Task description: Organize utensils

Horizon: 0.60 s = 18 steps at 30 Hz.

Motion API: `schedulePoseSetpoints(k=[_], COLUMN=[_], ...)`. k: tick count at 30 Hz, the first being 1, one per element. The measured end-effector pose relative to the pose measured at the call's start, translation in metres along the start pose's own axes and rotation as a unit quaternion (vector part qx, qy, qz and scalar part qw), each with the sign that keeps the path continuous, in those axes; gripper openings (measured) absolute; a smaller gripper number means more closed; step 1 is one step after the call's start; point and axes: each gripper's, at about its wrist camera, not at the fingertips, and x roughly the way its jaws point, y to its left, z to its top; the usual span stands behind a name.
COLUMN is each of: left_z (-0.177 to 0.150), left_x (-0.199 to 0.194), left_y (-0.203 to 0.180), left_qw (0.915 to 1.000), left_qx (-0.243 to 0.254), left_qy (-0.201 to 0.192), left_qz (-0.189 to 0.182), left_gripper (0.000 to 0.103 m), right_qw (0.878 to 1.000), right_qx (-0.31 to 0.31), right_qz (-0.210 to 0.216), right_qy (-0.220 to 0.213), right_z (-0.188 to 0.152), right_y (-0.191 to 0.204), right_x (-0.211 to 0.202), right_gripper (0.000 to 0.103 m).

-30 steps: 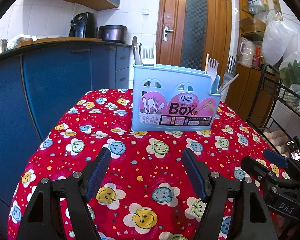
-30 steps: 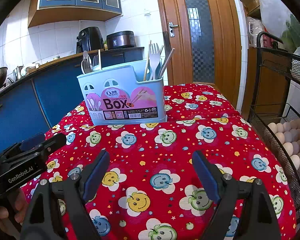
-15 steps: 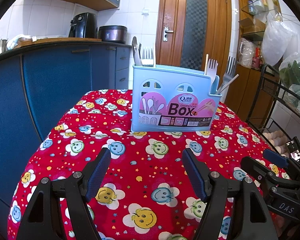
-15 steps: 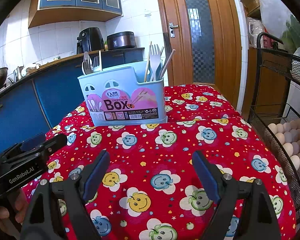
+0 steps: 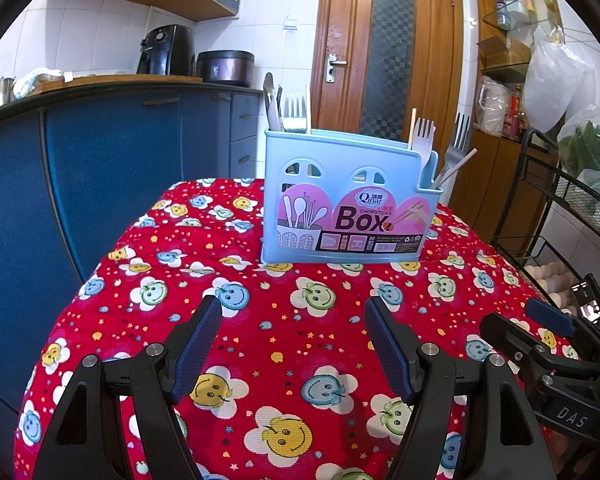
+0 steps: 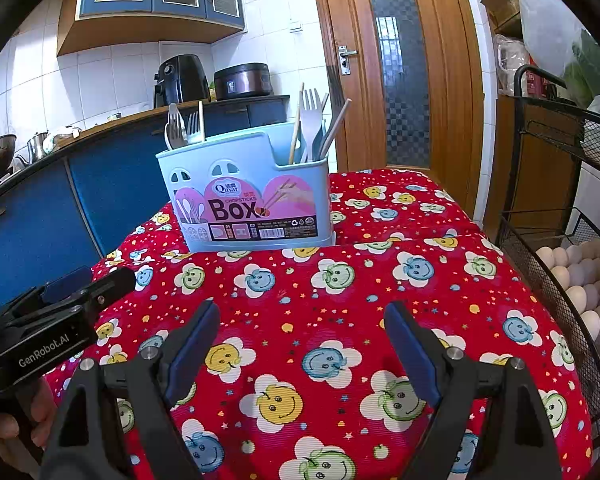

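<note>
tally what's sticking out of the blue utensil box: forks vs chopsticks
Forks: 3
Chopsticks: 3
Total: 6
Other pieces in the left compartment overlap too much to count.

Bright even daylight, sharp focus, soft shadows, strong fisheye bending, dark vignette at the corners

Home kitchen, blue cabinets (image 5: pixel 112 152), air fryer (image 6: pixel 178 80)
</note>
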Motion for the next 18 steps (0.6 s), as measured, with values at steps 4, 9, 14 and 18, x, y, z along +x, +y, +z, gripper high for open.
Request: schedulePoseSetpoints(k=[4, 9, 14, 18], left_z=[0.0012, 0.0017, 0.002, 0.0025], left_x=[-0.0003, -0.0002, 0.0004, 0.0009], left_y=[-0.0014, -0.001, -0.0007, -0.0004], left_qw=[1.0, 1.0, 1.0, 1.0], left_qx=[-0.001, -0.004, -0.006, -0.008], left_qy=[0.001, 0.002, 0.004, 0.005], left_qz=[0.0, 0.0, 0.0, 0.002], left_gripper=[0.075, 0.075, 0.075, 0.075], right_qw=[1.0, 1.0, 1.0, 1.0], right_qx=[0.0, 0.0, 0.0, 0.0], right_qz=[0.0, 0.001, 0.001, 0.001], right_qy=[0.0, 0.0, 0.0, 0.0], right_z=[0.0002, 0.0002, 0.0001, 0.0001], right_y=[0.0, 0.0001, 0.0001, 0.0002], right_x=[0.0, -0.0001, -0.0001, -0.0002], right_gripper=[0.086, 0.086, 0.086, 0.086])
